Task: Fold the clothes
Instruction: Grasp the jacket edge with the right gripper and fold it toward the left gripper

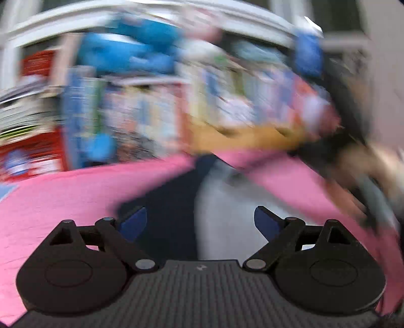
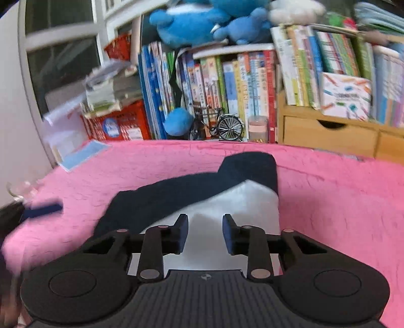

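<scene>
both tongs clear of the half-folded garment

from where i stand, going left to right: a blue sheet of paper point(image 2: 82, 154) lies near the back left corner of the pink-covered worktop point(image 2: 341, 201), pushed out of the way of the folding, i'd say. further in, the left tongs point(image 1: 200, 222) hang above the cloth with their blue pads wide apart and nothing between them; their own view is badly smeared, but the gap is plain. that reads to me as hands let go, ready for a fresh hold.

in the middle of the worktop lies the garment point(image 2: 192, 191), dark navy with a pale grey panel. the navy part lies across the grey in a slanted band, so one fold looks made and the piece is left flat so the crease stays.

over the grey panel, toward the near edge, the right tongs point(image 2: 205, 233) hover with pads drawn fairly near each other yet still parted, gripping nothing; grey cloth shows through the gap.

along the back edge stand books point(image 2: 227, 83), a small model bicycle point(image 2: 218, 125) and blue plush toys point(image 2: 192, 22).
</scene>
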`<action>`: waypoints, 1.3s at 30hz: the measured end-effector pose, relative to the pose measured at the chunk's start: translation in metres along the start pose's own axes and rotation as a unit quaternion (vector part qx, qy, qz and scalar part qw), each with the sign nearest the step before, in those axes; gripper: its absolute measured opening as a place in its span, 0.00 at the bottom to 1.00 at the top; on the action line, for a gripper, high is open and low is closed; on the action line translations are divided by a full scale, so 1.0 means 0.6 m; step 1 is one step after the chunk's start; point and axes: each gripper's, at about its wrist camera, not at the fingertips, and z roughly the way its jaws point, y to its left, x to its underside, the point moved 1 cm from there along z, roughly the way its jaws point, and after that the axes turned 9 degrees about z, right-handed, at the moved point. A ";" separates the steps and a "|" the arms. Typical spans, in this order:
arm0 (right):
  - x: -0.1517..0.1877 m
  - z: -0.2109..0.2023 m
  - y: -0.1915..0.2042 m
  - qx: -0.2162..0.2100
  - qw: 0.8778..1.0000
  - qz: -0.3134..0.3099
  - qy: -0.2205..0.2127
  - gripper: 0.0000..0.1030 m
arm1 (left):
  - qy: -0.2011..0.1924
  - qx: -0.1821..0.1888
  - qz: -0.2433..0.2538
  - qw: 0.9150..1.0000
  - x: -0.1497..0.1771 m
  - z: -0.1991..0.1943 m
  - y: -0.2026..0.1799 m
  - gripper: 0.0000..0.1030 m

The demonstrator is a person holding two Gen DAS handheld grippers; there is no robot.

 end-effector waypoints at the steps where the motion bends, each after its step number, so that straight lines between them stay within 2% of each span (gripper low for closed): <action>1: -0.012 0.023 0.004 0.011 1.000 -0.008 0.004 0.27 | 0.029 0.002 0.022 0.999 0.015 0.019 -0.018 0.84; 2: -0.022 0.052 -0.001 0.024 1.000 -0.005 0.016 0.24 | 0.057 0.005 0.043 0.997 0.029 0.037 -0.034 0.84; 3: -0.032 0.080 -0.006 0.036 0.999 -0.003 0.029 0.19 | 0.071 0.009 0.040 0.997 0.039 0.043 -0.036 0.84; 5: -0.050 0.136 -0.016 0.060 0.997 0.002 0.051 0.15 | 0.070 0.015 0.021 0.997 0.049 0.038 -0.024 0.84; 7: -0.051 0.182 -0.024 0.068 0.996 -0.004 0.056 0.12 | 0.074 0.017 0.009 0.997 0.059 0.036 -0.019 0.84; 9: -0.058 0.224 -0.022 0.094 0.994 -0.035 0.050 0.12 | 0.070 0.009 0.016 0.997 0.062 0.029 -0.025 0.84; 12: -0.093 0.257 -0.053 0.073 0.995 0.023 0.060 0.12 | 0.073 0.010 0.011 0.997 0.065 0.028 -0.021 0.85; 14: -0.105 0.255 -0.081 0.049 0.993 0.074 0.073 0.12 | 0.075 0.012 0.006 0.997 0.061 0.025 -0.019 0.88; 15: -0.111 0.253 -0.095 0.038 0.991 0.098 0.078 0.16 | 0.076 0.012 0.004 0.997 0.061 0.028 -0.016 0.89; 16: -0.116 0.238 -0.103 0.030 0.989 0.120 0.077 0.18 | 0.077 0.012 0.003 0.997 0.061 0.031 -0.013 0.90; 18: -0.110 0.175 -0.119 0.001 0.988 0.147 0.046 0.41 | 0.078 0.014 0.001 0.997 0.055 0.032 -0.014 0.91; 20: -0.094 0.098 -0.128 -0.027 0.989 0.145 0.008 0.57 | 0.078 0.016 -0.001 0.997 0.050 0.030 -0.014 0.93; 22: -0.056 0.002 -0.125 -0.033 0.993 0.112 -0.031 0.59 | 0.079 0.015 0.001 0.997 0.047 0.029 -0.016 0.94; 24: -0.006 -0.076 -0.117 -0.034 0.995 0.077 -0.050 0.68 | 0.077 0.011 0.003 0.997 0.046 0.028 -0.018 0.95; 27: 0.105 -0.173 -0.078 -0.019 0.997 0.007 -0.071 0.81 | 0.071 0.000 0.002 0.997 0.046 0.022 -0.020 0.97; 29: 0.184 -0.224 -0.035 0.004 0.995 -0.047 -0.086 0.89 | 0.078 -0.027 0.002 0.997 0.048 0.009 -0.028 0.97; 31: 0.251 -0.249 0.001 0.019 0.991 -0.096 -0.091 0.93 | 0.083 -0.025 -0.004 0.996 0.057 -0.017 -0.039 0.97; 34: 0.299 -0.246 0.039 0.028 0.987 -0.139 -0.078 0.94 | 0.094 -0.038 -0.006 0.995 0.072 -0.047 -0.048 0.98; 36: 0.303 -0.226 0.058 0.049 0.985 -0.146 -0.072 0.94 | 0.112 -0.042 -0.043 0.992 0.082 -0.052 -0.036 0.99; 39: 0.289 -0.199 0.043 0.107 0.983 -0.131 -0.068 0.94 | 0.119 -0.045 -0.081 0.989 0.091 -0.057 -0.019 1.00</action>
